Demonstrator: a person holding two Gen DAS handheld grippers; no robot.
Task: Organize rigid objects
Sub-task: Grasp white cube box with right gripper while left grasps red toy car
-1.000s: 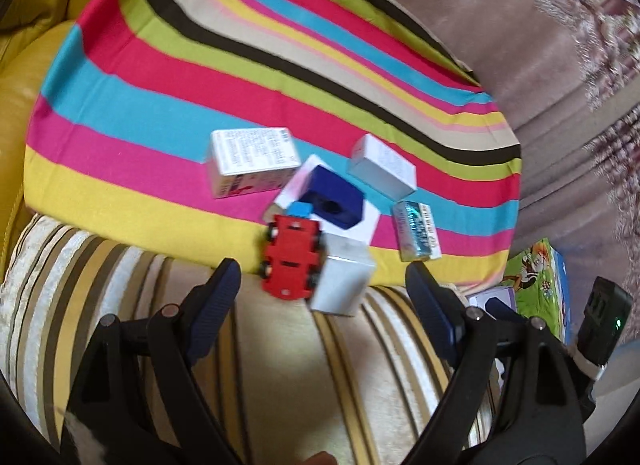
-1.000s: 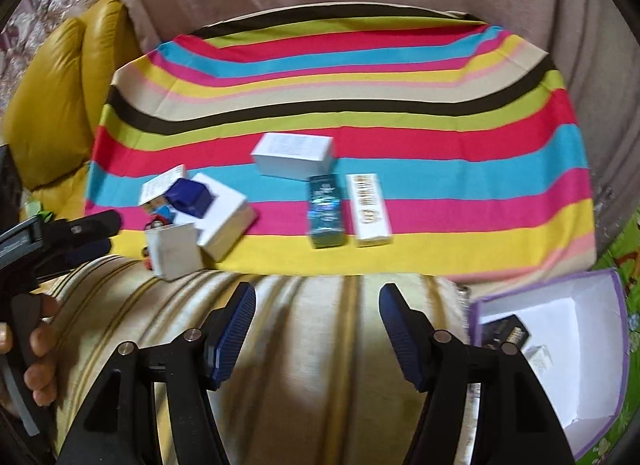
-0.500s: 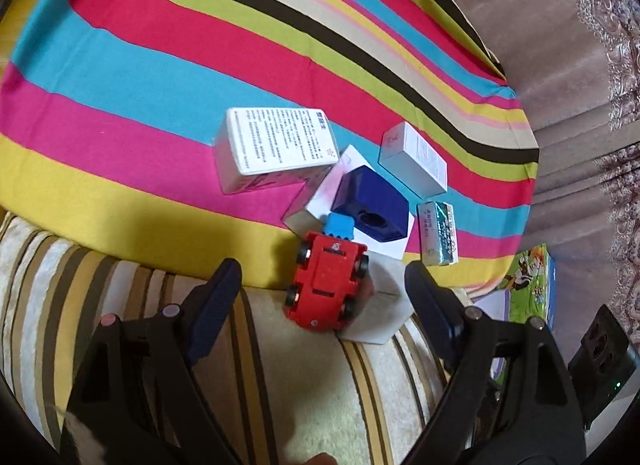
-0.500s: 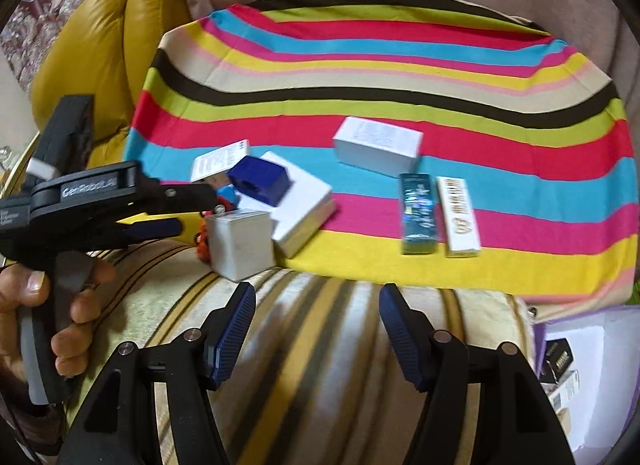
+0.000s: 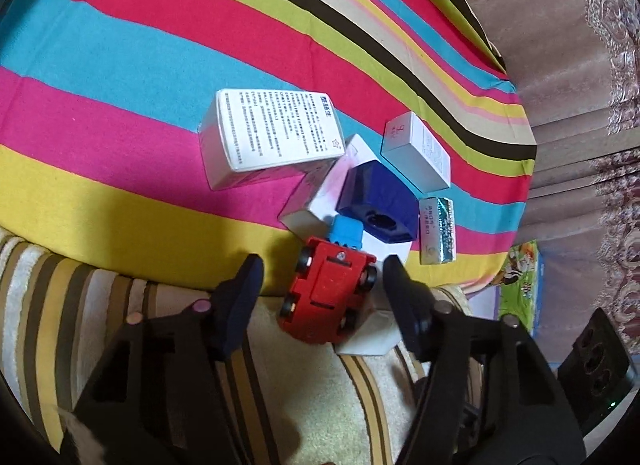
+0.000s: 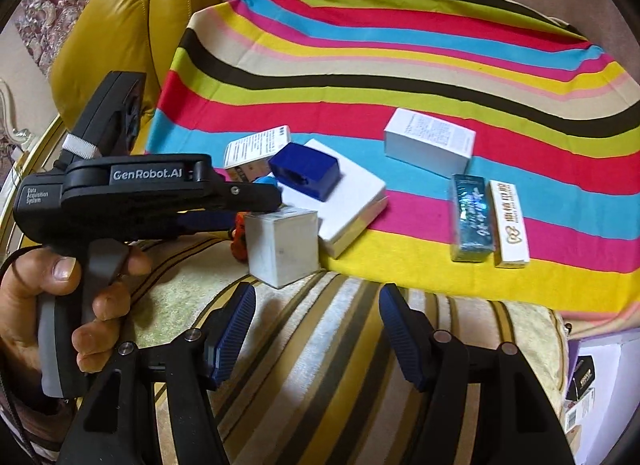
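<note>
The red toy car is lying at the near edge of the striped cloth, half on the striped cushion, its blue front block touching the flat white box behind it. I am closing my left gripper around it: the car is sitting between the two dark pads, and both pads are standing just clear of its wheels, so nothing is gripped yet. A small white cube box is sitting just right of the car, partly behind the right pad in the left wrist view. In the right wrist view the car is mostly hidden behind that cube and the left gripper body.

A dark blue block is resting on top of the flat white box. A white box with printed text is lying just left of it, and another small white box is lying just beyond and to the right. A shiny teal box and a narrow white box are lying side by side, touching, further right on the cloth.

I am holding my right gripper over the striped cushion with its fingers moderately apart and nothing between them. A hand is gripping the left gripper's handle. A yellow leather armrest is showing beyond the cloth, and an open white carton is sitting at the far right.
</note>
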